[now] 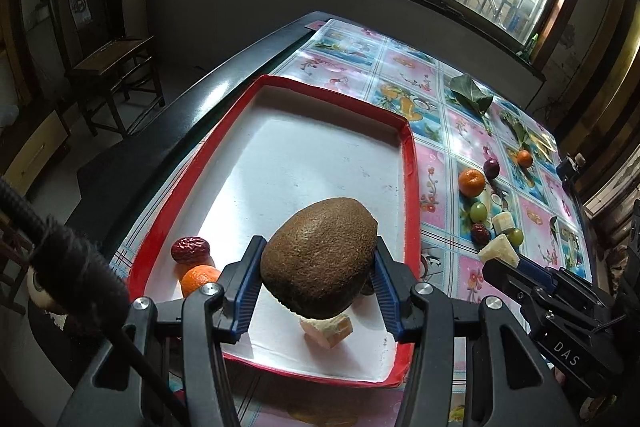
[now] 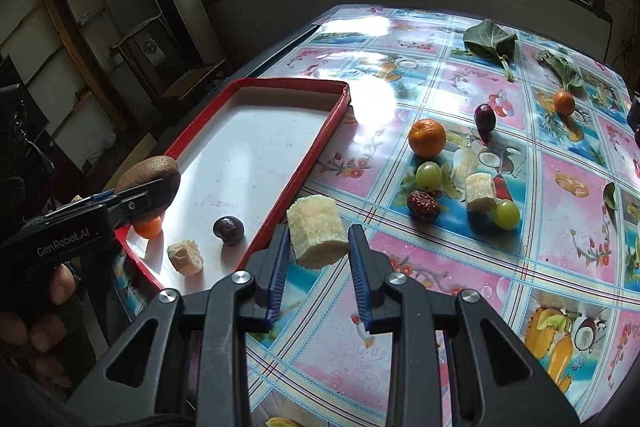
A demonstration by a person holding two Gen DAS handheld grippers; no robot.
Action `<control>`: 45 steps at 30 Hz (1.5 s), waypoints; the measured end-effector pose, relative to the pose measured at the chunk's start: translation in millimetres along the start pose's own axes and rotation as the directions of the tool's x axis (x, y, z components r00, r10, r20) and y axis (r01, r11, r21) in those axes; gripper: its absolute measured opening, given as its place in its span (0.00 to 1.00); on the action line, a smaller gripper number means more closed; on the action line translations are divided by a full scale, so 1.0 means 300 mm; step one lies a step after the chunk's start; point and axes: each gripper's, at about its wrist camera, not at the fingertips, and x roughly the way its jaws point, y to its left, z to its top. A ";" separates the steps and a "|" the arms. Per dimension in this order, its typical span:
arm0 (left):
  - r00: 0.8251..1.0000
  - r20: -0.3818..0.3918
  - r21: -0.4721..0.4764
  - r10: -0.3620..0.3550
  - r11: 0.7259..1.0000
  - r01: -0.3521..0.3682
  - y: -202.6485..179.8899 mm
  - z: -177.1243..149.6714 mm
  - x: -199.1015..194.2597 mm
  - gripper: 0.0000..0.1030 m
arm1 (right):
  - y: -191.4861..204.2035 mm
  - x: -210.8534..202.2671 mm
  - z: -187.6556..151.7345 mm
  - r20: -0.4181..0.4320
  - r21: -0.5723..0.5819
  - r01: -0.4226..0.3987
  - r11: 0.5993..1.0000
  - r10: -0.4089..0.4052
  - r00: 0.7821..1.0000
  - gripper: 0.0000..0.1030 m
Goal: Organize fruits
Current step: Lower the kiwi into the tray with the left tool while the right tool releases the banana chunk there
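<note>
A kiwi point(image 1: 320, 259) is clamped by the left gripper point(image 1: 318, 279) above the tray point(image 1: 412, 163)'s near end, its long axis running toward 1 o'clock; bare floor lies at 12 o'clock. A pale chunk point(image 2: 318, 237) is gripped by the right gripper point(image 2: 318, 267), with the tray rim just at 10 o'clock. The plum point(image 2: 228, 229), hidden behind the kiwi in the left view, is shown only by the right view.

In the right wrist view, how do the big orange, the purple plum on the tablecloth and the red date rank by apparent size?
Largest to smallest:
1. big orange
2. purple plum and red date: too alike to rank.
</note>
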 end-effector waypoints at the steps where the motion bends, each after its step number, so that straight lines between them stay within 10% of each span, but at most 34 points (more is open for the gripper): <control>1: 1.000 -0.001 -0.009 0.006 1.000 -0.006 0.012 0.004 0.005 0.49 | 0.015 0.011 0.010 -0.001 -0.008 -0.007 1.000 0.007 1.000 0.31; 26: 0.992 -0.112 -0.024 0.052 0.998 -0.055 0.099 0.010 0.165 0.49 | 0.212 0.349 0.107 -0.156 -0.118 -0.099 0.988 0.080 0.985 0.31; 45: 0.993 -0.107 -0.042 0.049 0.998 -0.054 0.100 0.006 0.138 0.56 | 0.199 0.320 0.083 -0.147 -0.122 -0.109 0.987 0.091 0.985 0.38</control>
